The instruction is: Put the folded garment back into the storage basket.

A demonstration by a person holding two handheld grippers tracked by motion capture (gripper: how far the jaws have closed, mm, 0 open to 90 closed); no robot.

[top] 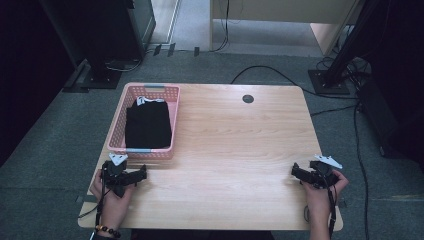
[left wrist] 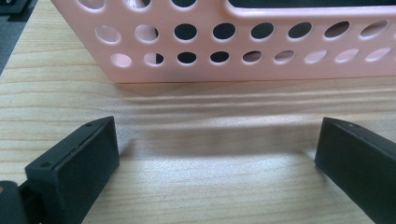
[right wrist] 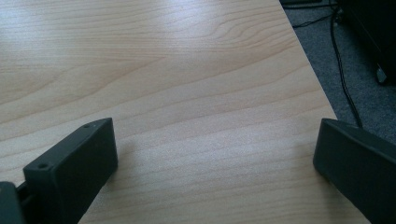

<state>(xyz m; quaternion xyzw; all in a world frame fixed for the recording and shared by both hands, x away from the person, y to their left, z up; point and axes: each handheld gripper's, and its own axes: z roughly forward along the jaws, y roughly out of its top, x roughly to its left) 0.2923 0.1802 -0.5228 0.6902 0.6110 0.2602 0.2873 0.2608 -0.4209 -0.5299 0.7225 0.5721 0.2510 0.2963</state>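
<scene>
Pale wooden table (top: 235, 140) on grey carpet (top: 45, 150).

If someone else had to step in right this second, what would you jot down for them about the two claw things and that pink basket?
Left gripper: open, holding nothing, low over the table, just in front of the pink basket.
Right gripper: open, holding nothing, near the table's right edge, far from the basket.
Basket: far left of the table, with a folded black garment lying inside.
Done: nothing gripped so far.
Left: probably handling the garment or basket; the left gripper is nearest.
</scene>
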